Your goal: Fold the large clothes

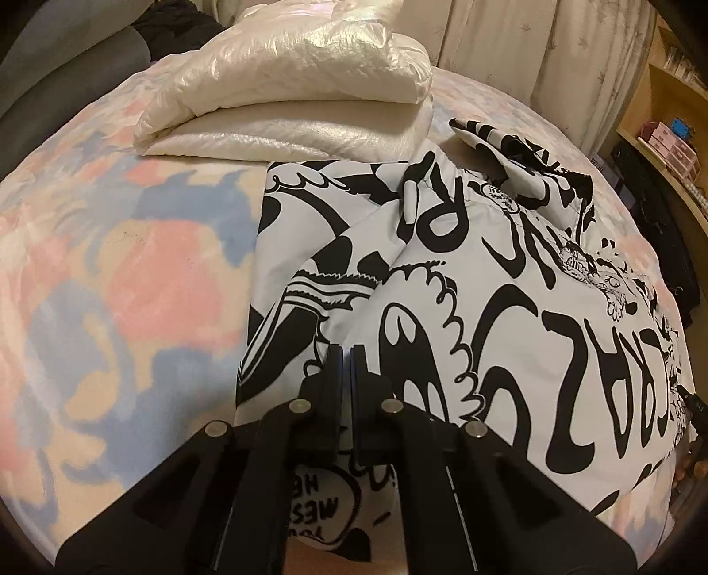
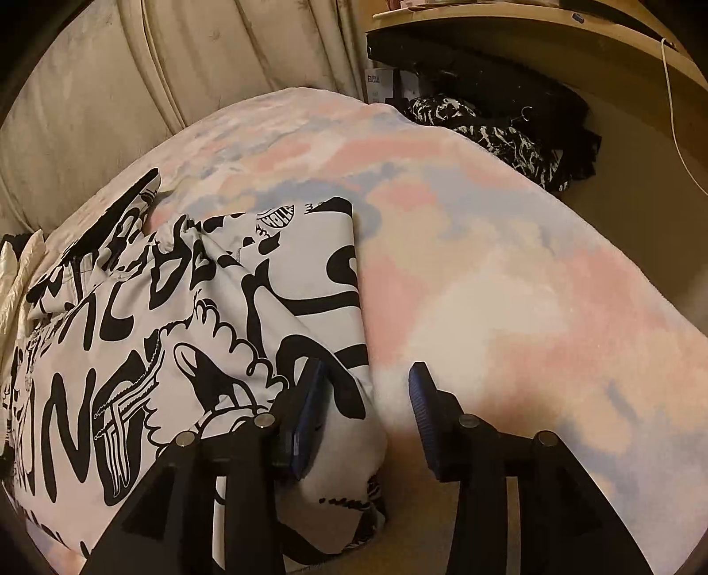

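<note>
A large white jacket with black graffiti print (image 1: 442, 274) lies partly folded on the bed, its sleeve folded over the body. My left gripper (image 1: 346, 354) is shut over the jacket's near part; whether cloth is pinched between the pads I cannot tell. In the right wrist view the same jacket (image 2: 186, 309) fills the left half. My right gripper (image 2: 367, 376) is open, its left finger (image 2: 309, 398) resting on the jacket's near right edge and its right finger (image 2: 425, 407) over the bare blanket.
The bed carries a pink, blue and cream blanket (image 1: 110, 274). A folded shiny white puffer (image 1: 292, 97) lies at the far side. Curtains (image 2: 132, 66) hang behind. A wooden desk (image 2: 531, 26) and dark clothes (image 2: 500, 128) stand right of the bed.
</note>
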Motion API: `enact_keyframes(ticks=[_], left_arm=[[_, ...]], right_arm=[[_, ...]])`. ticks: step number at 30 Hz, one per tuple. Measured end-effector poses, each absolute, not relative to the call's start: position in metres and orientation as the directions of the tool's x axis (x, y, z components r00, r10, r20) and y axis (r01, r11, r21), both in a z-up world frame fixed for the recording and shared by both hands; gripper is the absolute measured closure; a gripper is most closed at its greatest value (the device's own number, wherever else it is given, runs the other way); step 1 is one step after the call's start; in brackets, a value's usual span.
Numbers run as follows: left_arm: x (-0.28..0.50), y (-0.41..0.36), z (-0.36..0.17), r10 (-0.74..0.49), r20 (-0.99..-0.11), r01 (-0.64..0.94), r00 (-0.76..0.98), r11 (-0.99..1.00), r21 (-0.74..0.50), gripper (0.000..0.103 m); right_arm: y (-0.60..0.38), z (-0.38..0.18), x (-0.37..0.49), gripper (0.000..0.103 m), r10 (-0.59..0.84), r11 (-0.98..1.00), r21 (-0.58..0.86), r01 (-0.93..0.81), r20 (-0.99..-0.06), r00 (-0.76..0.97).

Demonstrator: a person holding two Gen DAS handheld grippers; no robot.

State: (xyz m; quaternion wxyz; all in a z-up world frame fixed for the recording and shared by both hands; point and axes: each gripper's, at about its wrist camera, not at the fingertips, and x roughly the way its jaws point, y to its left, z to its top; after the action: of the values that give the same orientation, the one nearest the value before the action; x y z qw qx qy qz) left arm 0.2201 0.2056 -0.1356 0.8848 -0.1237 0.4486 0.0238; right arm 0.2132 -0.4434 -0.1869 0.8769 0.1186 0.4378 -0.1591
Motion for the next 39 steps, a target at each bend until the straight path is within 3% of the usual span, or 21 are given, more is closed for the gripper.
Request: enact_keyframes(ticks=[8, 20, 31, 35, 39], left_arm=[[0.212, 0.199, -0.117, -0.126, -0.813, -0.125, 0.569, 0.964, -0.237, 0.080], [0.173, 0.191, -0.048, -0.108, -0.784, -0.056, 0.612, 0.982, -0.180, 0.079], [0.118, 0.155, 0.035, -0.135, -0.715, 0.035, 0.686, 0.988, -0.154, 0.079], [0.105, 0.139, 0.058, -0.148, -0.693, 0.068, 0.705, 0.988, -0.142, 0.063], [0.106, 0.124, 0.082, -0.138, -0.678, 0.103, 0.722, 0.990, -0.092, 0.062]], right_arm=[[-0.435, -0.175, 0.215, 0.057, -0.155, 0.926, 0.070, 0.370, -0.825, 0.543], [-0.397, -0.117, 0.180, 0.056, -0.138, 0.940, 0.072, 0.333, -0.812, 0.567], [-0.334, -0.014, 0.129, 0.056, -0.042, 0.985, 0.088, 0.151, -0.722, 0.691], [-0.304, 0.023, 0.118, 0.056, -0.010, 0.995, 0.063, 0.074, -0.694, 0.720], [-0.276, 0.060, 0.116, 0.056, 0.043, 0.998, 0.067, 0.004, -0.681, 0.731]])
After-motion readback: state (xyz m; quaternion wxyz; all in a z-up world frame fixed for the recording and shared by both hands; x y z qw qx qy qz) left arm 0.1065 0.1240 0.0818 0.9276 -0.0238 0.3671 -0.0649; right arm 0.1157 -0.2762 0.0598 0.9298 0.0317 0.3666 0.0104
